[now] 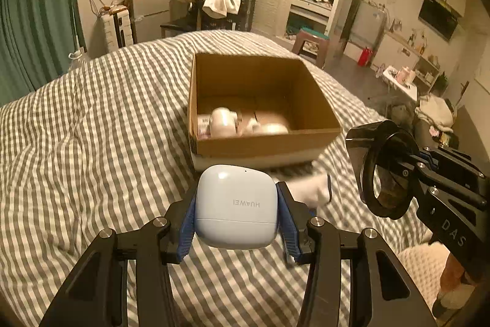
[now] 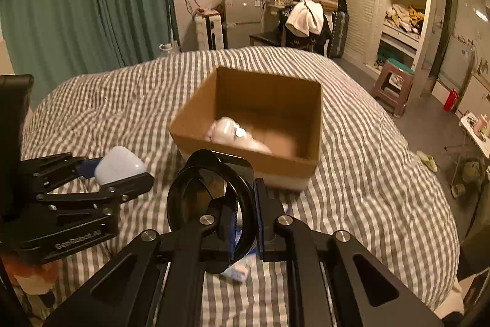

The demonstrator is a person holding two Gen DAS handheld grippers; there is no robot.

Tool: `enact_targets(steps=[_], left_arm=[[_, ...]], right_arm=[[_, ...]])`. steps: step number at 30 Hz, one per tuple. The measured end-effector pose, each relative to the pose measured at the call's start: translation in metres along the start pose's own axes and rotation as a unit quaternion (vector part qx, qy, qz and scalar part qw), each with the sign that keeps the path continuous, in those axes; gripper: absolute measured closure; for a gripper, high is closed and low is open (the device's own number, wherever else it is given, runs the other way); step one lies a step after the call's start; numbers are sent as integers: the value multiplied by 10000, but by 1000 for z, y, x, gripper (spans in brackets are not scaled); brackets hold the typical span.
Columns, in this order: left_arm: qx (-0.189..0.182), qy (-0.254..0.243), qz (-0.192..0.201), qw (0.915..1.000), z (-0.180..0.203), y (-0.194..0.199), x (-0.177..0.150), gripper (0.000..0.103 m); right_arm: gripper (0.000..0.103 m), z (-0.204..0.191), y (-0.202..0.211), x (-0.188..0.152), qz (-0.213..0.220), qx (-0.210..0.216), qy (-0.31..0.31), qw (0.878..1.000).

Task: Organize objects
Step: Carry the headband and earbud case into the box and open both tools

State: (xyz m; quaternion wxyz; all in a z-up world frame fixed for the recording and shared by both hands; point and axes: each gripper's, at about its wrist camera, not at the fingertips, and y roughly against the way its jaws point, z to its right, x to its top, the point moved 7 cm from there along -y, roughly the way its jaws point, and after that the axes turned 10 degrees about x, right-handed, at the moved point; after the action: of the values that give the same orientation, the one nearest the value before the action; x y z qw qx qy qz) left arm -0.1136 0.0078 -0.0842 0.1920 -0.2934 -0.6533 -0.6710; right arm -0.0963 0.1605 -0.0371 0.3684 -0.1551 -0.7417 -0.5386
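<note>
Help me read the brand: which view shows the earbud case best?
The left wrist view: the earbud case faces the camera between the jaws, its lettering legible though upside down. The right wrist view shows only its side, off to the left.

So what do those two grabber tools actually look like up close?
Both are black metal scissor-like linkages with silver round bolts and blue pads inside the fingers. The left gripper carries white "GenRobot.AI" lettering on its side; the right gripper shows white letters "DAS". No cables or sleeves show.

Earbud case [image 1: 236, 206] in left tool [image 1: 235, 219]
</note>
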Motion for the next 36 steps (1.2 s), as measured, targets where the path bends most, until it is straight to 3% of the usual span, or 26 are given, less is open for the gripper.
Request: enact_targets(steps=[15,22,29,33,36], left_arm=[[-85,98,388,9992,-13,-38,106,54],[-182,16,344,9992,-10,-90,137,54],[-385,-449,219,9980,9,-148,129,54],[-491,-492,82,9975,18,-165,121,54],[-458,-619,115,9970,23,-167,117,54]], right_arm=[[94,23,-33,116,287,-219,-97,9993],[94,58,-91,153,6,-457,-350,9983],[93,96,-155,143,-492,-598,-702,9945],[93,115,-184,121,-860,-723,-822,9903],[93,121,-189,113,-882,-820,-830,9892]])
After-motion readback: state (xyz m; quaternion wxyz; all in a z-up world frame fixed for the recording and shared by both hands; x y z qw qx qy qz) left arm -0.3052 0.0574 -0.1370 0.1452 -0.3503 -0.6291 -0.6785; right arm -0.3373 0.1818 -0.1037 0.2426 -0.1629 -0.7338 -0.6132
